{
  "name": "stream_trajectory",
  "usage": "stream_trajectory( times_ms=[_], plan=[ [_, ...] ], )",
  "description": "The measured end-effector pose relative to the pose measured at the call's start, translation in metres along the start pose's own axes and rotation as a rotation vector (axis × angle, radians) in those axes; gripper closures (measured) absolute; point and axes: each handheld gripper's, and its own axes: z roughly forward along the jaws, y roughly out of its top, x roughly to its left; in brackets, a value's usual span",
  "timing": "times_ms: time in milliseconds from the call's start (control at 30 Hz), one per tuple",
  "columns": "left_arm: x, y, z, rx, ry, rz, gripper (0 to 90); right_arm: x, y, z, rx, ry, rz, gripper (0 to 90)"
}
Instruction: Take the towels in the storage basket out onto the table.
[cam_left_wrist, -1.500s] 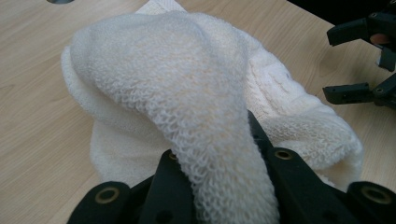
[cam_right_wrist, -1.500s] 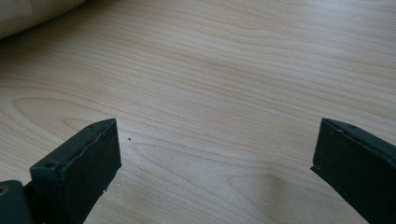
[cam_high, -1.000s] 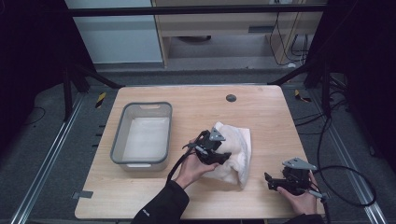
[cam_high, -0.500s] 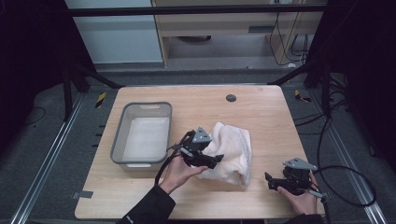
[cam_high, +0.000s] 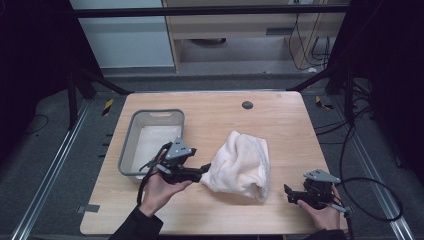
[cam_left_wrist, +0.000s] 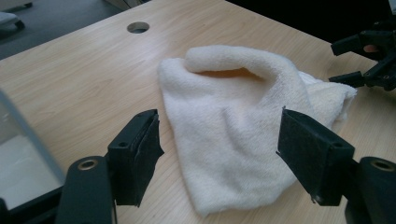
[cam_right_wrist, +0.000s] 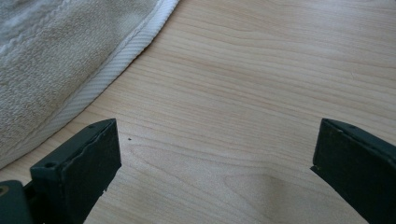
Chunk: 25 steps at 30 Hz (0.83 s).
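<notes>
Left gripper (cam_high: 204, 170), lower-left of centre, jaws just opened, holds nothing (towel (cam_high: 240, 165) lies beyond); right gripper (cam_high: 288, 194) open, empty.

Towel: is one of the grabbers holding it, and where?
Neither holds it. The left gripper has just opened, its jaws apart around the towel without pressing it. The right gripper is open over bare table.

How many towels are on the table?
1. The towel lies crumpled in the middle of the table, right of the bin. Its folds could hide another.
</notes>
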Motion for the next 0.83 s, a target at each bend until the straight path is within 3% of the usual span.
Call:
stream_trajectory(
  times_ms=[300, 833],
  plan=[
    [0.019, -0.023, -0.033, -0.031, 0.065, -0.041, 30.6, 0.001, -0.001, 0.000, -0.001, -0.006, -0.002, 1.0],
    [0.037, -0.058, -0.063, -0.098, 0.137, -0.118, 36.7, 0.001, -0.001, -0.001, -0.006, -0.004, -0.005, 2.5]
  ],
)
